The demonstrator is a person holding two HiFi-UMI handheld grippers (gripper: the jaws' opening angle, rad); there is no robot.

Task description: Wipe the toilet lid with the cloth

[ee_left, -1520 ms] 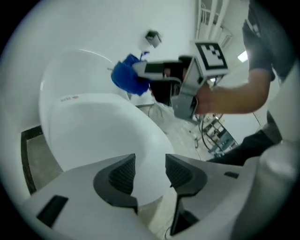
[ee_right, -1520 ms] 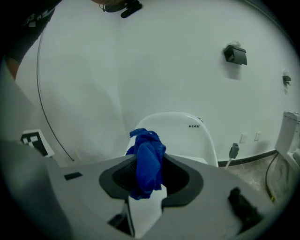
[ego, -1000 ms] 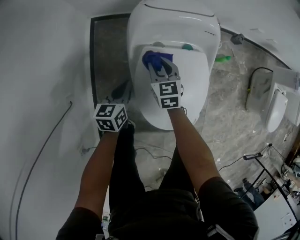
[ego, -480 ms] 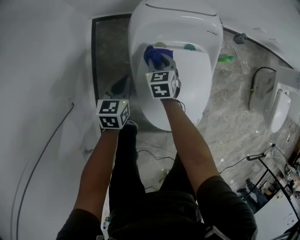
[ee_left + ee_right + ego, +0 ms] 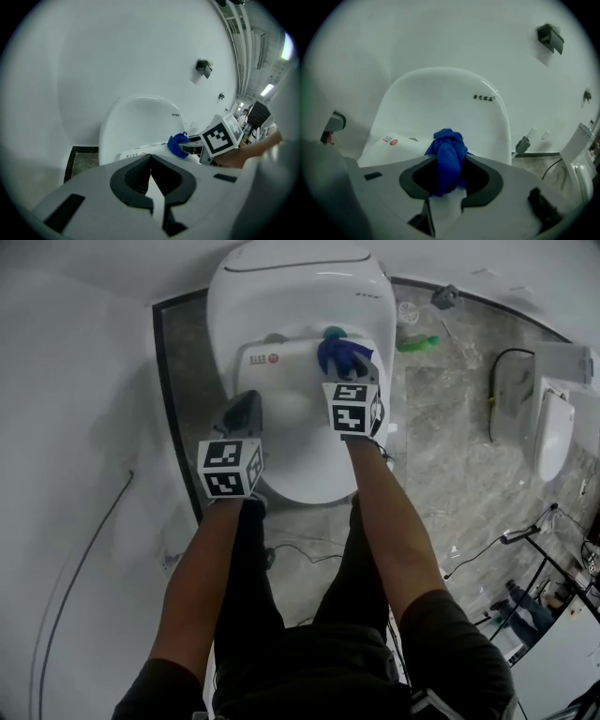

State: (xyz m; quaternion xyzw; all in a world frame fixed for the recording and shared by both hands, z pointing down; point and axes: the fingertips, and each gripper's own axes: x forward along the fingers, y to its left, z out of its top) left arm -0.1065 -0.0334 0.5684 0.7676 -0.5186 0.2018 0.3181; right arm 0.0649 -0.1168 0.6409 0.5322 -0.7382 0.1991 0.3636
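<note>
The white toilet lid (image 5: 291, 451) lies closed below me in the head view. My right gripper (image 5: 349, 369) is shut on a bunched blue cloth (image 5: 342, 355) that rests at the lid's back right, near the hinge. In the right gripper view the cloth (image 5: 447, 154) fills the gap between the jaws of the right gripper (image 5: 449, 165). My left gripper (image 5: 242, 411) hovers over the lid's left edge, shut and empty. The left gripper view shows the left gripper (image 5: 151, 161) with its jaws together, and the cloth (image 5: 177, 143) beyond them.
A green object (image 5: 417, 343) lies on the marble floor right of the toilet. A green cap (image 5: 335, 333) sits by the hinge, and a red sticker (image 5: 273, 358) marks the seat's back. A second white fixture (image 5: 553, 446) and cables (image 5: 497, 545) are at the right; a white wall (image 5: 75, 427) at left.
The right gripper has carried the cloth from the lid's back left across to its back right. The left gripper has moved from beside the toilet to over the lid's left edge.
</note>
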